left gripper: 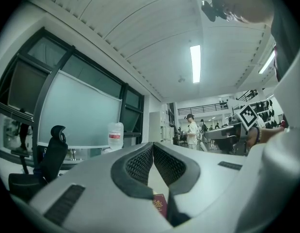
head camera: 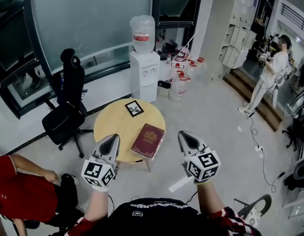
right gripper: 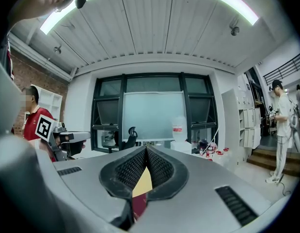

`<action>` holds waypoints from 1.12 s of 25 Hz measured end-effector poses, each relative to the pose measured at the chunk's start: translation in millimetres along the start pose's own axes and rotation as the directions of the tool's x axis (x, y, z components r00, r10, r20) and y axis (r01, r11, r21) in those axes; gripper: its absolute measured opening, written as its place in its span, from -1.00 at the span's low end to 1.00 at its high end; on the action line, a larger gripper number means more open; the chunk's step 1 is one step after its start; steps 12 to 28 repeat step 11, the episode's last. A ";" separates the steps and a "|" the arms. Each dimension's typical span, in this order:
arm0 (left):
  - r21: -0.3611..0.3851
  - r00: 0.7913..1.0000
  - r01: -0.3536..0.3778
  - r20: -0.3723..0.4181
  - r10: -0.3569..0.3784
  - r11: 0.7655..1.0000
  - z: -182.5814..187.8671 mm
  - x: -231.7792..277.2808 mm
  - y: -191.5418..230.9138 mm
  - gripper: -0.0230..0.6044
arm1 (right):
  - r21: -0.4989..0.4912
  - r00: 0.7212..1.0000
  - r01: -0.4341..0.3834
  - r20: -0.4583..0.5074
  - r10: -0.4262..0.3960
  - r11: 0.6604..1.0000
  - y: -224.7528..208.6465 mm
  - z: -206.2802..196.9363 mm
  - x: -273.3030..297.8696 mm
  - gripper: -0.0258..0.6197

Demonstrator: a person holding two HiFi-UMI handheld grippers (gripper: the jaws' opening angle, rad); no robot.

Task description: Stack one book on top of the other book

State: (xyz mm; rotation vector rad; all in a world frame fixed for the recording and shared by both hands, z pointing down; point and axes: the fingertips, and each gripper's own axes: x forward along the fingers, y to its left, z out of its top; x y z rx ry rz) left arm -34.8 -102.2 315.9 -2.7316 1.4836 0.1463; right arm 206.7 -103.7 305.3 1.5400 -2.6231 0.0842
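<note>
A dark red book [head camera: 149, 140] lies on the near right part of a small round wooden table [head camera: 112, 124]. A smaller black book [head camera: 134, 108] with a pale picture lies at the table's far side, apart from the red one. My left gripper [head camera: 113, 138] hangs shut at the table's near left edge, holding nothing. My right gripper [head camera: 183, 135] is shut and empty just right of the table, beside the red book. Through the closed jaws, the left gripper view shows a bit of the red book [left gripper: 160, 204], and the right gripper view shows the table [right gripper: 143, 183] and red book [right gripper: 138, 204].
A black office chair [head camera: 67, 108] stands left of the table, a white water dispenser [head camera: 144, 63] behind it with water bottles [head camera: 179, 80] on the floor. A person in red [head camera: 21, 188] crouches at lower left. Another person [head camera: 267, 77] stands far right near steps.
</note>
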 end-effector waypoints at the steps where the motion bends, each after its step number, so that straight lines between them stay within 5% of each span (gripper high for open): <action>1: -0.002 1.000 -0.002 -0.001 0.002 1.000 0.0 -1.1 0.8 -0.87 | -0.001 1.000 -0.002 -0.001 0.002 1.000 1.7 0.1 0.2 -0.83; 28: 0.003 1.000 -0.011 0.003 0.011 1.000 4.7 -9.5 7.7 -0.87 | 0.008 1.000 -0.004 -0.003 0.004 1.000 8.5 1.4 1.3 -0.83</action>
